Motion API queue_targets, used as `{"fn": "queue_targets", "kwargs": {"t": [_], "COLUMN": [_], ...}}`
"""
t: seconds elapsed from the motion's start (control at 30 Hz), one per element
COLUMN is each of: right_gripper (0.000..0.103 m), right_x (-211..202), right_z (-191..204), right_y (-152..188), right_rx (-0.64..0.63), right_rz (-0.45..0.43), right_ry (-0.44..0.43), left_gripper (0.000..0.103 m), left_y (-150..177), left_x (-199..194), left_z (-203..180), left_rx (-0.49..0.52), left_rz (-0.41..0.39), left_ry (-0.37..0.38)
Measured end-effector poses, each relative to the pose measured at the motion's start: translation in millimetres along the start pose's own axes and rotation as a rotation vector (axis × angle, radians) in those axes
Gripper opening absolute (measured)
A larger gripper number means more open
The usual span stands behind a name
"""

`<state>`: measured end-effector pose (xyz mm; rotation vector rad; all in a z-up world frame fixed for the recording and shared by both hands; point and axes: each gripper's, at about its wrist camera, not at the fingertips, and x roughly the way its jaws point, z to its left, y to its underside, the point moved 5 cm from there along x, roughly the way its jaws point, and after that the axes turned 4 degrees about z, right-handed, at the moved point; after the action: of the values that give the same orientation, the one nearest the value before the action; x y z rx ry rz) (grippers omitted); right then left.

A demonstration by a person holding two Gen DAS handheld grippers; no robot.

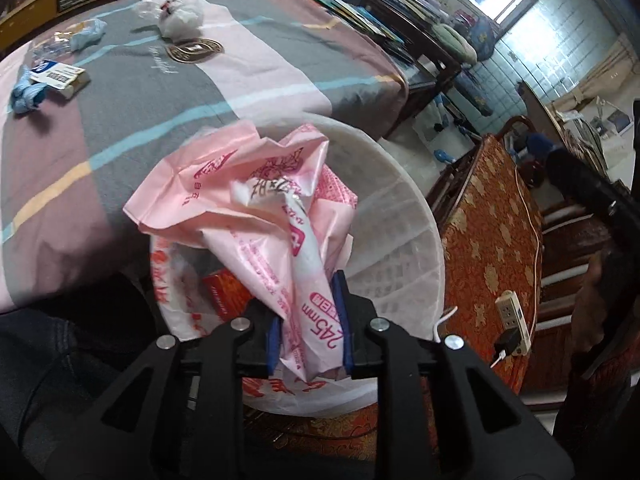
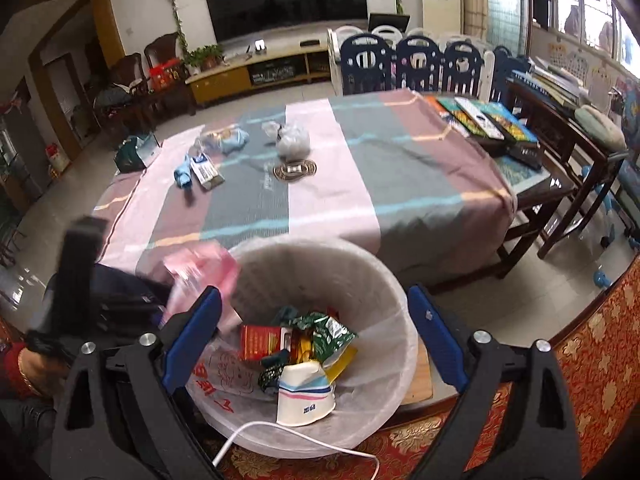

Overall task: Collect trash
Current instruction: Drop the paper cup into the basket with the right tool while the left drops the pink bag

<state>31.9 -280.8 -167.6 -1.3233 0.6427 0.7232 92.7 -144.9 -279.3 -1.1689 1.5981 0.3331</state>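
A person holds two black grippers with blue pads over a white trash basket that stands just off the near edge of a table covered with a striped cloth.

The left gripper points down at the basket. A crumpled pink plastic wrapper with red print sits between its pads, which stand only slightly apart; whether they press on it cannot be told. The wrapper fans out above the basket's opening.

The right gripper hangs over the basket, its jaws spread wide with nothing between them. Inside the basket lie a red carton, a green foil packet and a white paper cup on its side. A white cable runs across the basket's near rim.

More trash remains on the cloth toward the far left corner: a blue crumpled wrapper touching a small white and blue box, a clear bag with blue inside, and a clear knotted bag near the far edge.
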Motion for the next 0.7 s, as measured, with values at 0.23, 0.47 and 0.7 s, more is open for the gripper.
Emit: {"fn": "queue_targets", "kwargs": {"t": [0.23, 0.47, 0.7], "right_gripper": [0.095, 0.095, 0.095], "right_x": [2, 10, 24], "right_z": [-2, 8, 27], "right_y": [-2, 0, 0], "right_rx": [0.036, 0.031, 0.007], "right_rz": [-0.005, 0.008, 0.033], "right_ry": [-0.027, -0.039, -0.054], "left_gripper": [0.078, 0.087, 0.089], "left_y": [5, -5, -11], "left_x": [6, -16, -54], "left_z": [-9, 27, 71], "left_rx": [0.057, -0.080, -0.183], "left_rz": [-0.001, -0.068, -0.188], "left_ry": [-0.035, -0.072, -0.241]}}
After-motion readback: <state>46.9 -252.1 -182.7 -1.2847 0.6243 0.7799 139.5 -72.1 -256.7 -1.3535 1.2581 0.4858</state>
